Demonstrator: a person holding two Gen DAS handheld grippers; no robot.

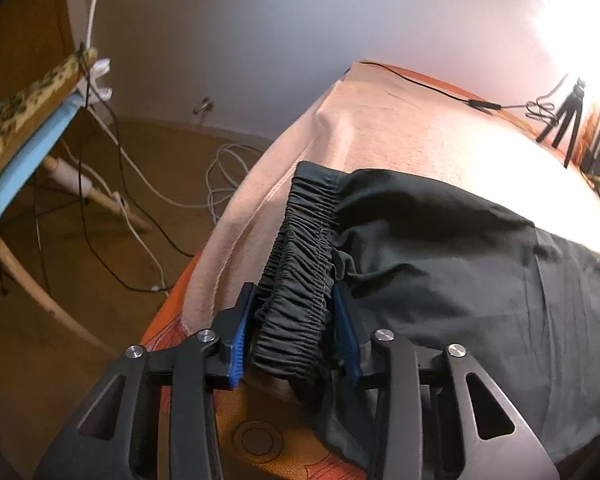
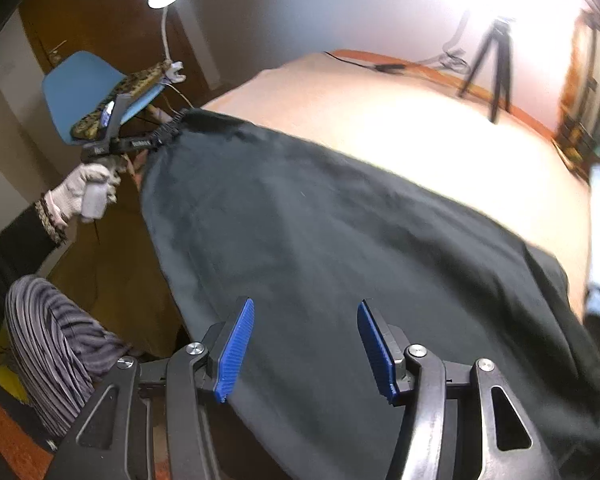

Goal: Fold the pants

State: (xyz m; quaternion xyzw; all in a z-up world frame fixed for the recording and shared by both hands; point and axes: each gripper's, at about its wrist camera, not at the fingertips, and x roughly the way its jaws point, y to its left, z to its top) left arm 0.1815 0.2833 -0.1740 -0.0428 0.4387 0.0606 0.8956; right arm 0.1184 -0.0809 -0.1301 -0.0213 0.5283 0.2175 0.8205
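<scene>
Across the peach blanket [image 2: 440, 152] on the bed, the dark pants [image 2: 340, 240] lie spread flat, taking up most of the near half of the surface. Their long axis runs from the far left, where the elastic waistband [image 1: 300, 260] sits near the bed's left edge, toward the near right, where the legs trail off under the right hand-held gripper [image 2: 306, 344]; the leg ends are out of view, so how far they reach cannot be told.

In the left wrist view, the left hand-held gripper [image 1: 290, 320] straddles the bunched waistband with its blue pads right against the gathers on both sides, grasping it or all but. A gloved hand [image 2: 88, 192] carries it in the right wrist view.

The right hand-held gripper hangs released over the mid-leg cloth, jaws well apart with nothing between them.

To do this step well, I judge the left should bite through both layers of elastic, not just the top ruffle, and the right should pinch the matching edge along the same side before either lifts. Otherwise the fold will likely skew and the fabric sag.
</scene>
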